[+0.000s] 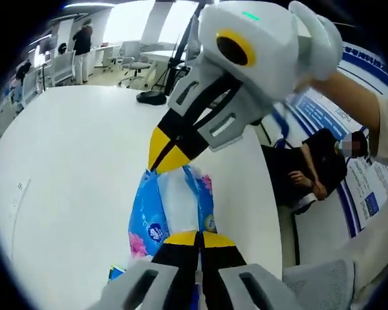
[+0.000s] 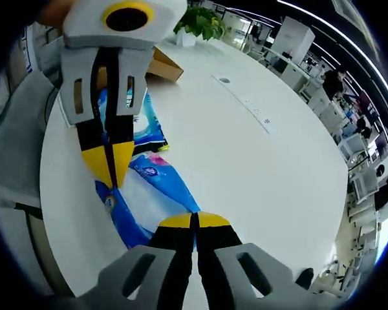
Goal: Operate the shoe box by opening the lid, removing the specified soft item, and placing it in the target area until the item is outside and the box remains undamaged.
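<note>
Blue crinkly plastic tissue pack [image 1: 171, 210] pinched at opposite ends by closed left gripper [image 1: 198, 236] and right gripper [image 2: 194, 218].

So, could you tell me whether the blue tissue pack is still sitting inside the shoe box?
No, the blue tissue pack is stretched over the white table, pinched between the left gripper and the right gripper.

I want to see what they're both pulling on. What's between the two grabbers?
A blue tissue pack stretches between them. In the left gripper view, the left gripper pinches its near end and the right gripper its far end.
</note>
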`<state>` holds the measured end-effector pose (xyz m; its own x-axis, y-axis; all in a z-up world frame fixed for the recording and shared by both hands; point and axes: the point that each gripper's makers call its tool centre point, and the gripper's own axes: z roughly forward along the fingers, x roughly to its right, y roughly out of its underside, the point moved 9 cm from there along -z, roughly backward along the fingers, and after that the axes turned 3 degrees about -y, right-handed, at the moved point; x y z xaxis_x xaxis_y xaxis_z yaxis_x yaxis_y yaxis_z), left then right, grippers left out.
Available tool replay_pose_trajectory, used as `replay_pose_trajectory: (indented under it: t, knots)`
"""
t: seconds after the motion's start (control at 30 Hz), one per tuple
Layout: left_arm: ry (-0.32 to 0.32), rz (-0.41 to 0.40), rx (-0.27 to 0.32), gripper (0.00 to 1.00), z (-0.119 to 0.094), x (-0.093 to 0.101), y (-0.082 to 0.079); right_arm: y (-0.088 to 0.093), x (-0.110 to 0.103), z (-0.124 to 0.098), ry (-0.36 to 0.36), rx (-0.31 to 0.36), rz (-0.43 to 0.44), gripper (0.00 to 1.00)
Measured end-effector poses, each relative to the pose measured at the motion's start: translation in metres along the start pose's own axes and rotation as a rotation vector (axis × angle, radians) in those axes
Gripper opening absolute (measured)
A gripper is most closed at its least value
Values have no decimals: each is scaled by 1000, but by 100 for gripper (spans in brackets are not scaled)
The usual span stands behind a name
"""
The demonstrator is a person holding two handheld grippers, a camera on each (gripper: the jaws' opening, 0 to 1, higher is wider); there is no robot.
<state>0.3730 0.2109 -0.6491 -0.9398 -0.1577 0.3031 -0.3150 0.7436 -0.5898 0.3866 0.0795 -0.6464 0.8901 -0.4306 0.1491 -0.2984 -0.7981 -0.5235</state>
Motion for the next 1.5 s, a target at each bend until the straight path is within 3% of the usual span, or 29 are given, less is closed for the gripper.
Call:
replay_pose_trajectory:
  t: [0.3, 0.9, 1.03, 1.5]
  knots:
    - [-22, -35, -15, 0, 8, -15, 9, 2, 4, 13, -8, -11, -10, 0]
    - [-64, -13, -19, 1, 6, -8, 10, 1, -4, 11, -11, -42, 2, 0]
    - [-75, 1, -22, 10, 4, -6, 10, 1, -8, 8, -10, -44, 8, 3]
    - [-99, 54, -13, 21, -20, 4, 13, -1, -16, -9, 2, -24, 34, 18]
